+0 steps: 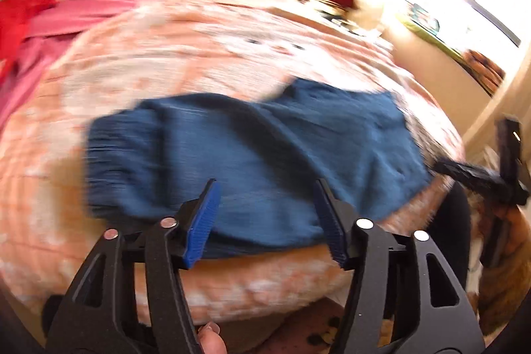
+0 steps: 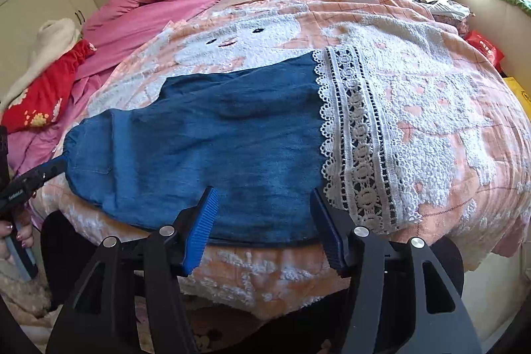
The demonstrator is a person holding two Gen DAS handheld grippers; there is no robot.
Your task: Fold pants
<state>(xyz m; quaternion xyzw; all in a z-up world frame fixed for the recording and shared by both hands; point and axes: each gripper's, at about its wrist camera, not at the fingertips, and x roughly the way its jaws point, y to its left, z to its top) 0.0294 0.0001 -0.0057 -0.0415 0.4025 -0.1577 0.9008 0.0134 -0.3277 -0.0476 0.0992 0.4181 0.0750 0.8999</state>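
While both grippers hang free above the near bed edge, the main risk is a bad re-grip. The left gripper [image 1: 267, 214] and right gripper [image 2: 264, 214] both have their jaws spread with nothing between the pads, so the pants [image 2: 212, 148] lie released. A pinch that catches only the top layer would peel the fold apart; one that also bites the fleecy blanket [image 2: 431, 128] would drag the bedding along. The hem hangs close to the mattress edge at 6 o'clock, so a pull that way could slide it off.

In the right view the pants fill the centre, folded leg on leg into one flat blue denim panel. The gathered waistband sits at 9 o'clock, a white lace cuff [image 2: 358, 138] at 3 o'clock. The left view is motion-blurred, so creases there cannot be judged.
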